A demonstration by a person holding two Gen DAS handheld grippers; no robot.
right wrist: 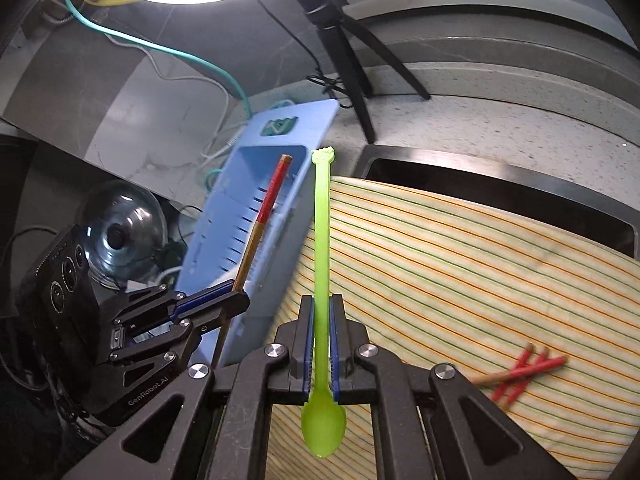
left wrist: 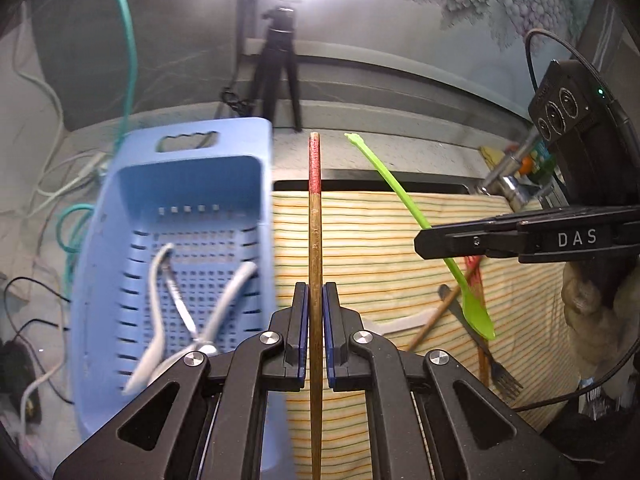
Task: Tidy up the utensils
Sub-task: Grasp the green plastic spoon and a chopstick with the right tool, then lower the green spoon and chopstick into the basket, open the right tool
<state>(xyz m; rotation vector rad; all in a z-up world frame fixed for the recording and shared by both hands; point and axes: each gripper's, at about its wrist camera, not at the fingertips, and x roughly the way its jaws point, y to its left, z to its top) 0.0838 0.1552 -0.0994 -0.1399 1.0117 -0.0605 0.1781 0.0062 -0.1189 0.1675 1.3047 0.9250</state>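
My left gripper [left wrist: 315, 292] is shut on a wooden chopstick with a red end [left wrist: 315, 216], held upright beside the blue perforated basket [left wrist: 120, 280]. Metal tongs [left wrist: 188, 304] lie in the basket. My right gripper [right wrist: 320, 308] is shut on a green plastic spoon [right wrist: 321, 240], handle up, bowl hanging below the jaws. The spoon [left wrist: 404, 200] and right gripper [left wrist: 434, 242] also show at the right of the left wrist view. The left gripper [right wrist: 236, 300] with its chopstick [right wrist: 268, 208] shows in the right wrist view, in front of the basket [right wrist: 256, 184].
A striped cloth [left wrist: 380, 248] covers the counter. On it lie a fork [left wrist: 496, 368] and more chopsticks [right wrist: 524, 370]. A black tripod [left wrist: 280, 68] stands behind. Cables [left wrist: 68, 236] lie left of the basket. A tap [left wrist: 508, 176] is at far right.
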